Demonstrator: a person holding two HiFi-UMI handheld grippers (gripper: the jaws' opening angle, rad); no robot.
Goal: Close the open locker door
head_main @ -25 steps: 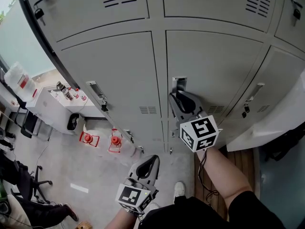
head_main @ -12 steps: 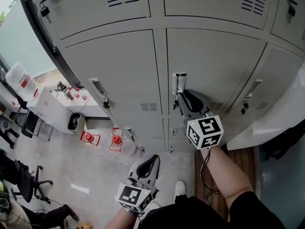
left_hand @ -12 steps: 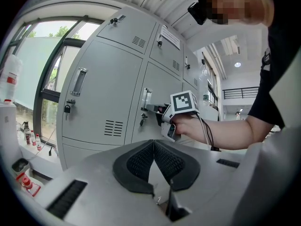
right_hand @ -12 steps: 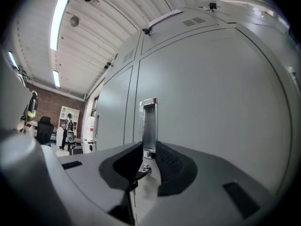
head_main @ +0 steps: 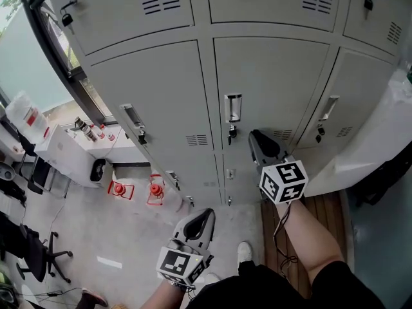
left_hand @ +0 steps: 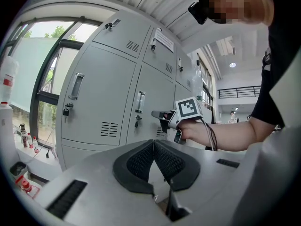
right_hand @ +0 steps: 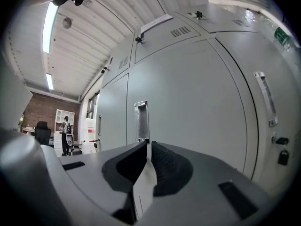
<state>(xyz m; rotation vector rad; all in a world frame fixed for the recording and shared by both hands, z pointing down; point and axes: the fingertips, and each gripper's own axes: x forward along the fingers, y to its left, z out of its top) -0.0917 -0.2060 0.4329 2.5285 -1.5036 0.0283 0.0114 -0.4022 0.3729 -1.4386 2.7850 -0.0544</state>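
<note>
Nearest me, low in the head view, my left gripper (head_main: 205, 215) is clenched on nothing, jaws pressed together, well short of the lockers. Higher and to the right, my right gripper (head_main: 259, 137) has just been closing its jaws to a thin slit with nothing between them, pointing at the locker door (head_main: 277, 82) at centre frame. That door lies flush with its neighbours, its handle (head_main: 233, 107) just up-left of the right gripper's tips.
</note>
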